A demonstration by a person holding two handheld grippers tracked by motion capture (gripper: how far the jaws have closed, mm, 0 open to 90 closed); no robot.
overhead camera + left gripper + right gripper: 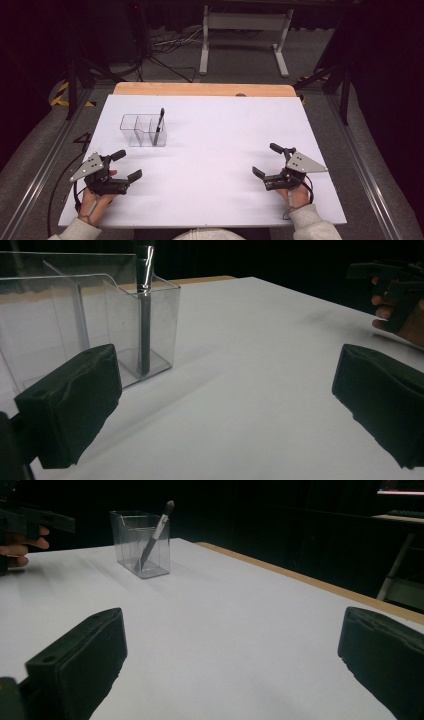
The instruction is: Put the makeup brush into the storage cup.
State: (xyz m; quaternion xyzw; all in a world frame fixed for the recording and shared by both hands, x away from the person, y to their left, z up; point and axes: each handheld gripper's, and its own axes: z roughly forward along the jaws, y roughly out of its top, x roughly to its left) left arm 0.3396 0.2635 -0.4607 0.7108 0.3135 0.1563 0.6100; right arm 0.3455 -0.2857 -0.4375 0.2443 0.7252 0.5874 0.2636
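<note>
Pen parked in the organizer, both grippers idle

The pen leans in the clear organizer's right-end compartment, toward the surface's far left corner; left gripper and right gripper rest near the near edge, fingers spread wide, empty.

Lab or recording studio; white table ringed by black curtains; cables loose on grey carpet; metal stand legs with hazard tape; white frame behind.

Beyond the table (wooden edge bare) a white stand sits at twelve o'clock, cables tangle at eleven.
</note>
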